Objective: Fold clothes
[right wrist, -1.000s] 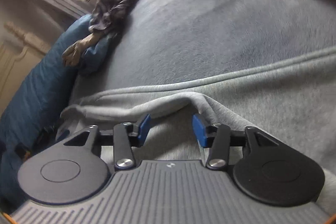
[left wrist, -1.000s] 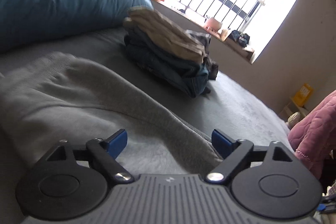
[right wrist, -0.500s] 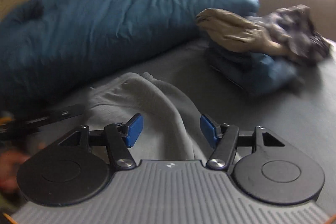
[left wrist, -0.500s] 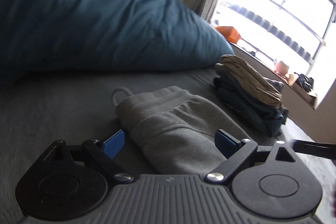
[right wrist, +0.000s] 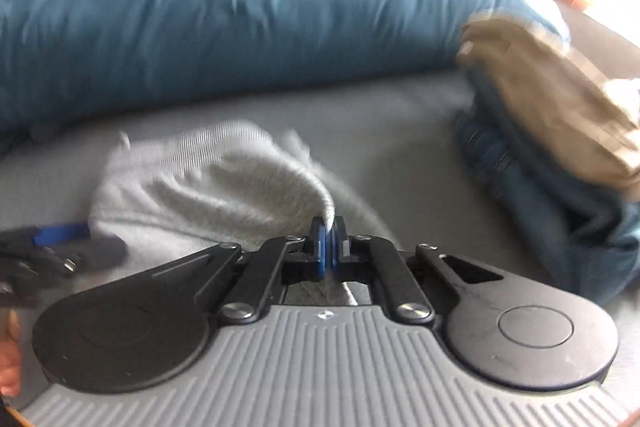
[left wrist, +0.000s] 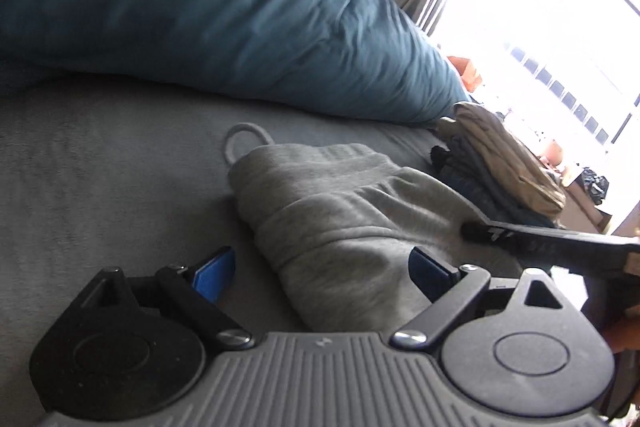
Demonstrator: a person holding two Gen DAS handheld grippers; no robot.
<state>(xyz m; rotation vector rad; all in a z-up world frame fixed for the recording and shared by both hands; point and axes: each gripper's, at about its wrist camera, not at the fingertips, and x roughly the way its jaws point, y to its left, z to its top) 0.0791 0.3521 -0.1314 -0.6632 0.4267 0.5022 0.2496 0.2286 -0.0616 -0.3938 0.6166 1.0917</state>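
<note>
A grey sweat garment (left wrist: 340,211) lies folded in a thick bundle on the grey bed sheet (left wrist: 100,167), its cord loop (left wrist: 245,129) sticking out at the far end. My left gripper (left wrist: 320,273) is open, its blue pads on either side of the bundle's near end and not pressing on it. In the right wrist view my right gripper (right wrist: 329,227) is shut, pinching a raised ridge of the grey garment (right wrist: 208,179). The right gripper's black fingers (left wrist: 500,233) reach onto the bundle from the right in the left wrist view.
A big blue duvet (left wrist: 200,7) lies along the head of the bed behind the garment. A stack of folded clothes (left wrist: 504,163), beige on top of dark blue, sits to the right of it. A bright window (left wrist: 560,7) is beyond.
The right gripper swung across over the garment and its jaws closed on a fold of grey fabric. The garment went from spread out to a doubled bundle. The left gripper turned toward the duvet, staying open.
</note>
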